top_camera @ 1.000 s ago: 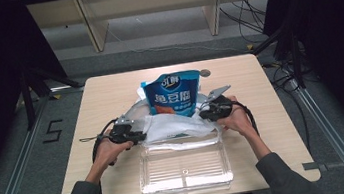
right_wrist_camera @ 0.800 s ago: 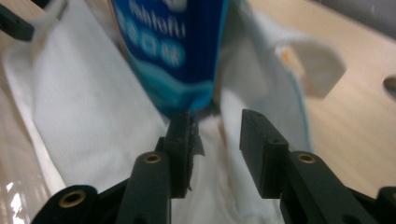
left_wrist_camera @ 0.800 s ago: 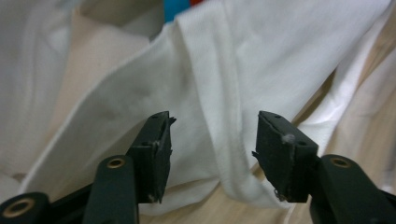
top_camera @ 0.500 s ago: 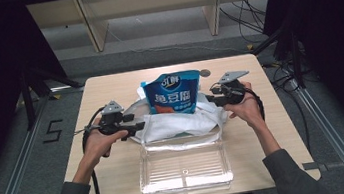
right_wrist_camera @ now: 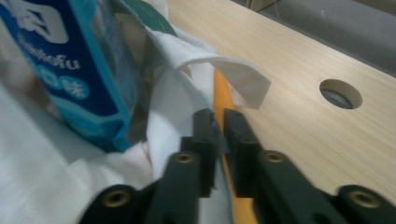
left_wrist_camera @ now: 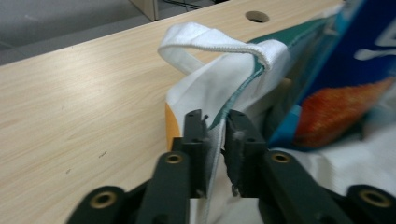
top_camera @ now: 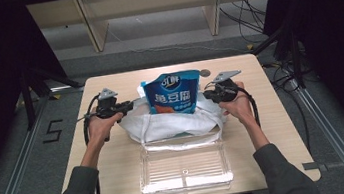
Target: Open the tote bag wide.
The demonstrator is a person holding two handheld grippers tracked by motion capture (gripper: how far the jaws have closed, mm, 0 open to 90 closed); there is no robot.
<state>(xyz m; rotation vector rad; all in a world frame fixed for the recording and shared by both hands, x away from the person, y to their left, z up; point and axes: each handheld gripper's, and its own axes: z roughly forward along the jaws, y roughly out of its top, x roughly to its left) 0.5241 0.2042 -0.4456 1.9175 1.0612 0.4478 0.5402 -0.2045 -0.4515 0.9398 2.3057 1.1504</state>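
Observation:
A white cloth bag lies mid-table with a blue snack pouch standing upright in its mouth. My left gripper is at the bag's left edge. Its jaws have just been closing, and in the left gripper view the left gripper pinches the white and green hem. My right gripper is at the bag's right edge. Its jaws have also just been closing, and the right gripper clamps white cloth beside an orange strip. The pouch stands just left of it.
A clear plastic tray sits in front of the bag near the table's front edge. The wooden table has a round hole behind the pouch. Cables trail from both grippers. Shelving legs stand on the floor beyond.
Both hands have moved farther from the person and risen. The bag's two sides are now pulled up and apart around the pouch, with each gripper's jaws closed on the cloth.

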